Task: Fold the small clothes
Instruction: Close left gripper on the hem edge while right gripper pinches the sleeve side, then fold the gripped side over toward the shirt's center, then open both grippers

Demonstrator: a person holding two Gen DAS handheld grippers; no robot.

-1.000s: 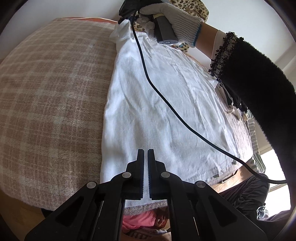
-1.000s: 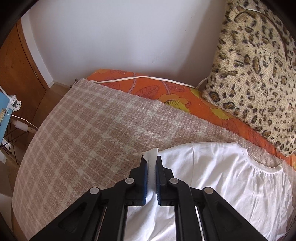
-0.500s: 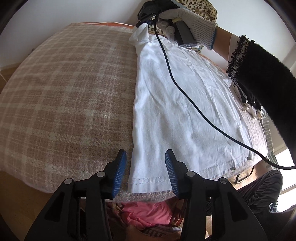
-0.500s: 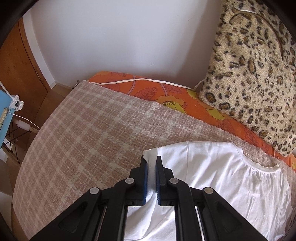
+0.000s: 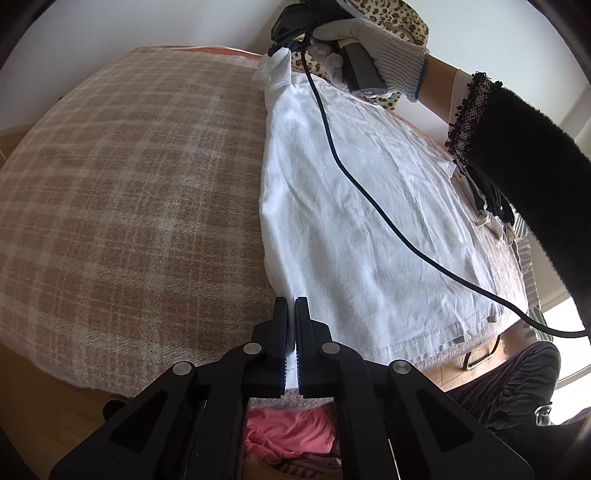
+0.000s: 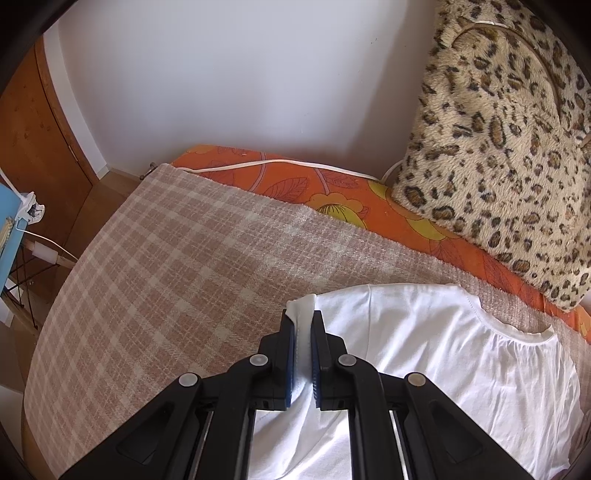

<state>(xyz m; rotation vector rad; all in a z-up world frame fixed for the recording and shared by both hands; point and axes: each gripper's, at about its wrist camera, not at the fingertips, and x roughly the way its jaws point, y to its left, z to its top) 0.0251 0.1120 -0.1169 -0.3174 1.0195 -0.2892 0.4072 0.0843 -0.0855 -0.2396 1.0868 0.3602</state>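
A white T-shirt [image 5: 362,206] lies flat on a pink-and-cream plaid blanket [image 5: 129,184]. My left gripper [image 5: 291,306] is shut on the shirt's near hem corner at its left edge. My right gripper [image 6: 303,319] is shut on the shirt's far left corner by the shoulder, and lifts a small bunch of white cloth. It also shows in the left wrist view [image 5: 291,26], held by a gloved hand at the top. The shirt's neckline [image 6: 517,325] shows in the right wrist view.
A leopard-print cushion [image 6: 509,147] leans on the wall at the back right, on an orange flowered sheet [image 6: 332,199]. A black cable [image 5: 369,192] trails across the shirt. Pink cloth [image 5: 291,432] lies below the bed's front edge. A wooden door [image 6: 33,147] stands left.
My left gripper was shut, opened around the shirt's hem corner, and is now shut on it. My right gripper has kept its hold on the shoulder corner and drifted slightly.
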